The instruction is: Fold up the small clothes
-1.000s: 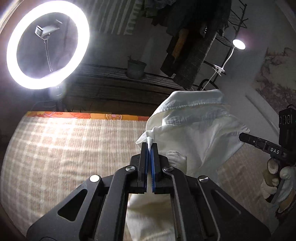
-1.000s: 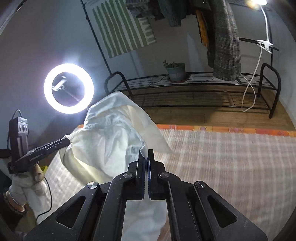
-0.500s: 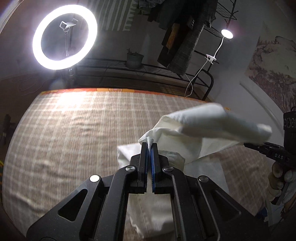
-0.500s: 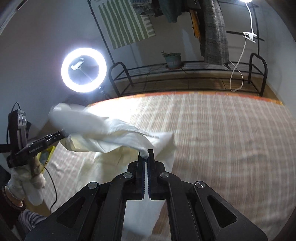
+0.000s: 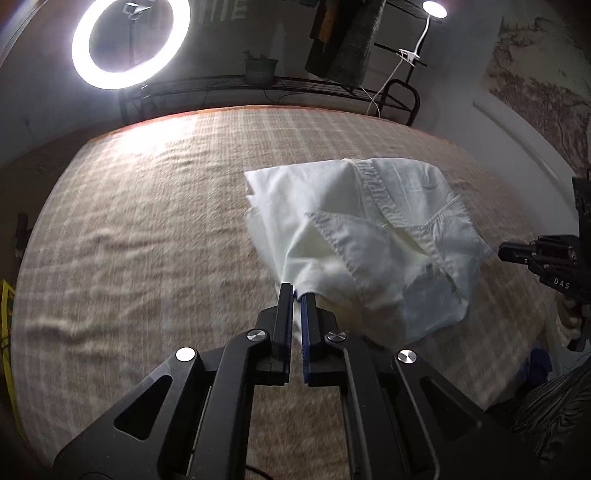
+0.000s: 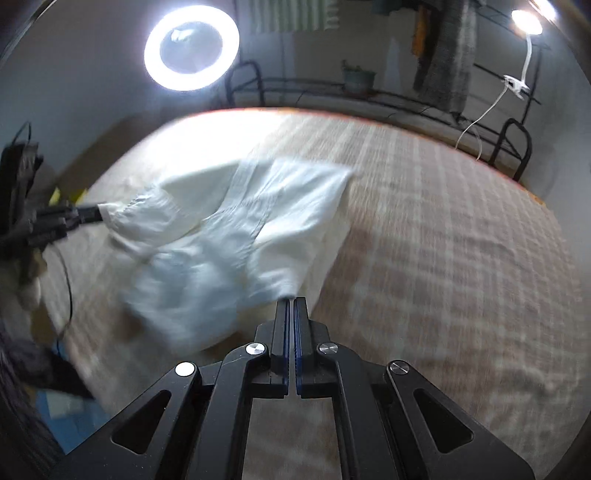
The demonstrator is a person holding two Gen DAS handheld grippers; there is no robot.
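Note:
A small white garment (image 5: 373,236) with stitched seams is stretched between my two grippers, low over a beige checked bedspread (image 5: 147,229). My left gripper (image 5: 297,291) is shut on one corner of it. In the right wrist view the same white garment (image 6: 236,236) spreads up and to the left, and my right gripper (image 6: 291,301) is shut on its other corner. The right gripper also shows at the right edge of the left wrist view (image 5: 517,254). The left gripper shows at the left edge of the right wrist view (image 6: 94,214), pinching the cloth. The far part of the garment lies on the bedspread.
A lit ring light (image 5: 129,44) stands beyond the far edge of the bed. A black metal rack (image 5: 295,81) with a plant pot (image 5: 260,70) runs behind it. Dark clothes (image 5: 351,40) hang above, beside a clip lamp (image 5: 434,9). A gloved hand (image 6: 29,291) holds the left gripper.
Both grippers have swung forward and down over the bed with the garment. It was held up high and bunched; now it is spread out, its far part laid on the bedspread.

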